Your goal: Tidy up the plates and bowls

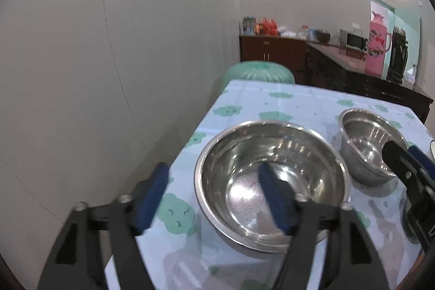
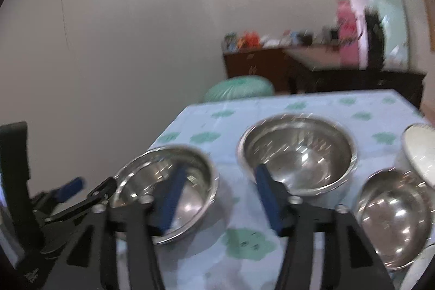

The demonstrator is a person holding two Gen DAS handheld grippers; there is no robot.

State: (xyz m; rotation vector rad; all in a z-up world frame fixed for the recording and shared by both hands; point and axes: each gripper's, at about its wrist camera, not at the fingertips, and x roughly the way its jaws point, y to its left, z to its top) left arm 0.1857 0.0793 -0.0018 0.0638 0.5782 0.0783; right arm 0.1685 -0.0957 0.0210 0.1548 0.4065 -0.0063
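A large steel bowl (image 1: 272,181) sits near the table's left edge; it also shows in the right wrist view (image 2: 165,189). A smaller, deeper steel bowl (image 1: 367,143) stands to its right, also seen in the right wrist view (image 2: 297,154). A third steel bowl (image 2: 394,216) and a white bowl (image 2: 418,151) sit at the far right. My left gripper (image 1: 214,197) is open and empty, its right finger over the large bowl. My right gripper (image 2: 220,200) is open and empty above the gap between the two bowls; it shows in the left wrist view (image 1: 407,154).
The table (image 1: 272,99) wears a light blue cloth with green cloud prints and stands close to a white wall on the left. A green stool (image 1: 258,72) sits behind it. Dark wooden cabinets (image 1: 353,72) with a pink thermos (image 1: 376,45) stand beyond.
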